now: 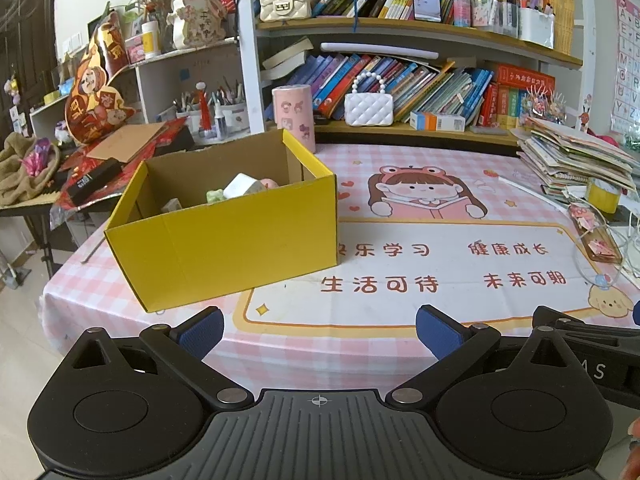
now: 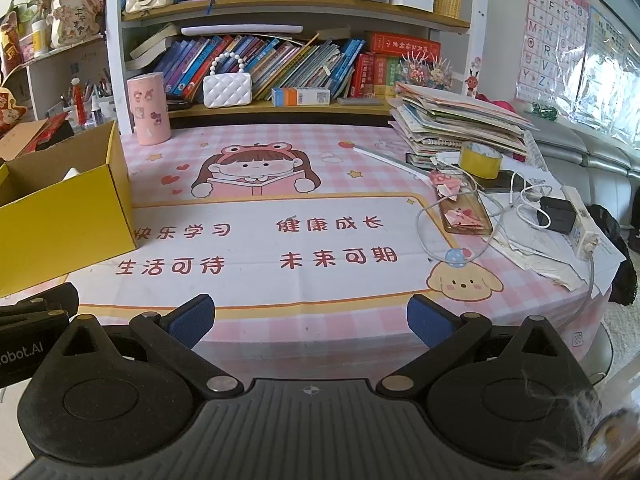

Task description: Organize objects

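Note:
A yellow cardboard box (image 1: pixel 224 240) stands open on the left of the pink cartoon tablecloth (image 1: pixel 440 264). Inside it lie several small objects (image 1: pixel 240 190), white, green and pink. My left gripper (image 1: pixel 320 332) is open and empty, held back at the table's near edge, in front of the box. My right gripper (image 2: pixel 310 320) is open and empty at the near edge too, to the right of the box (image 2: pixel 68 216). Part of the left gripper (image 2: pixel 36 312) shows at the left of the right wrist view.
A pink cylinder (image 2: pixel 148 108) stands at the back. A stack of books and papers (image 2: pixel 460 124), yellow tape roll (image 2: pixel 480 160), phone case (image 2: pixel 464 212), cables and a power strip (image 2: pixel 576 220) crowd the right side. Bookshelves (image 2: pixel 280 60) rise behind.

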`<state>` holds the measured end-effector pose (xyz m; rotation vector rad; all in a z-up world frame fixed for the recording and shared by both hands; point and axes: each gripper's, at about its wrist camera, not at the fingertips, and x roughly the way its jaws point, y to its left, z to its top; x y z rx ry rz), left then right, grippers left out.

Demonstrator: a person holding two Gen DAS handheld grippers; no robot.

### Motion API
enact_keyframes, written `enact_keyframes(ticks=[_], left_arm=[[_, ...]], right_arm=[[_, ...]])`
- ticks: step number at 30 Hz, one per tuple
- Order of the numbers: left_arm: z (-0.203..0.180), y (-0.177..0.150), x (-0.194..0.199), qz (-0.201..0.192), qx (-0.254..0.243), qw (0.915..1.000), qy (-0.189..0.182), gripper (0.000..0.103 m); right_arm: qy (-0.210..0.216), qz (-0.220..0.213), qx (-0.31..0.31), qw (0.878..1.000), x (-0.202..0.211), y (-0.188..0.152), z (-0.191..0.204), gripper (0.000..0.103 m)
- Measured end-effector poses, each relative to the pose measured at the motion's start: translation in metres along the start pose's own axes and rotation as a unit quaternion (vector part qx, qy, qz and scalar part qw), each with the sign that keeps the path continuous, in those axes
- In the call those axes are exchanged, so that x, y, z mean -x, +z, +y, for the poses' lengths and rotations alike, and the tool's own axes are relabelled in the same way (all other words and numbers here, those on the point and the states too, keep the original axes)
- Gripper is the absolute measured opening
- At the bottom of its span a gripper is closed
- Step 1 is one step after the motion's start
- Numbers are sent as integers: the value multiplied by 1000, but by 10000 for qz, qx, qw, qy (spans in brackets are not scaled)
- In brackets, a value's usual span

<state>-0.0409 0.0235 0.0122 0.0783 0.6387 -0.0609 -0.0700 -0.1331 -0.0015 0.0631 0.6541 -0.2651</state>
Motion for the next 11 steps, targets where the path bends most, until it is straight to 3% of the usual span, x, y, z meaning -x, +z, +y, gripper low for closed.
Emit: enact_keyframes(ticks=[11], left_arm=[[1,0,-4,36,45,10000,19,103]], right_arm=[[7,34,3,10000,-3,-1,0,103]])
